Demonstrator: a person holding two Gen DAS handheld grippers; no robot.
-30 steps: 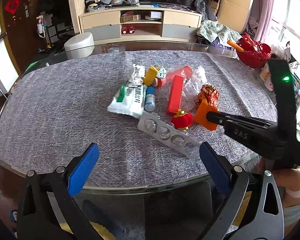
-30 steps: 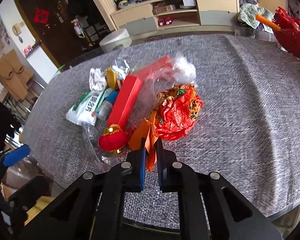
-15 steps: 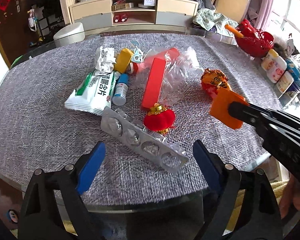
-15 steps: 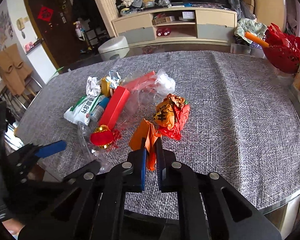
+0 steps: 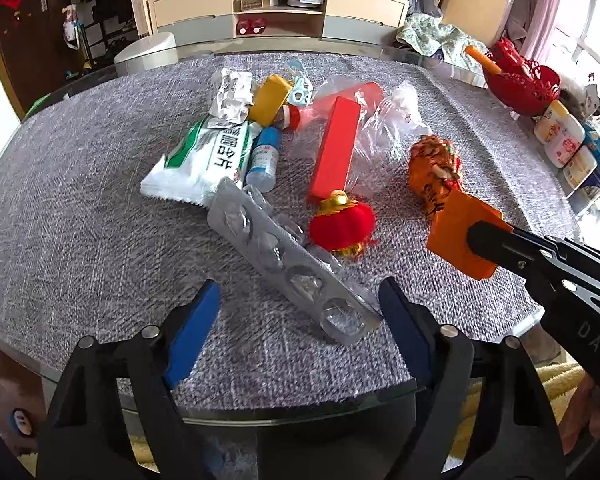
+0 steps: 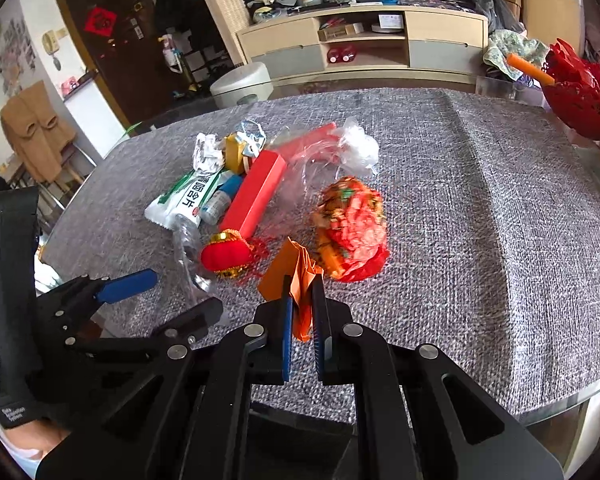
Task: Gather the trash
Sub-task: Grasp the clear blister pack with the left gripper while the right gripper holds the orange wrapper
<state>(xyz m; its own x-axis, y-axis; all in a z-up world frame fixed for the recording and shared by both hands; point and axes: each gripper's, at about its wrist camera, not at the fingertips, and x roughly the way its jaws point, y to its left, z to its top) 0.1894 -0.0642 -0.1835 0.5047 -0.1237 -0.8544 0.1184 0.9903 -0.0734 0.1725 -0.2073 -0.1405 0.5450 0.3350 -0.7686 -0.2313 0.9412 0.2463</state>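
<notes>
While my left gripper (image 5: 296,312) hangs over the near table edge, its jaws are closing w/ the near end of the blister pack (image 5: 288,264) between the blue pads (image 5: 192,332); right pad sits just beside that end, left pad apart from it, so no grip yet. Pack: long silver-grey foil strip w/ a row of clear pockets, lying flat and diagonal on the grey woven tablecloth (image 5: 80,216), far end tucked against the white-green sachet (image 5: 204,156).

Surroundings: small red lantern ornament (image 5: 340,226) w/ gold cap lies just beside the strip's mid-section, touching or nearly so. Behind it a red box (image 5: 336,148) resting on clear plastic wrap (image 5: 384,128); a blue-capped vial (image 5: 264,156) between sachet and box; yellow carton (image 5: 270,98) and crumpled white paper (image 5: 232,94) further back. Crumpled orange-red wrapper (image 6: 350,226) sits to the right of the pile.

My right gripper (image 6: 302,312) is clamped on an orange folded paper (image 6: 296,276), held just above the cloth, near the wrapper and lantern. Seen from the right wrist, the left gripper's pads straddle the strip's near end. Red basket (image 5: 520,80) stands at the table's far right edge, well apart.
</notes>
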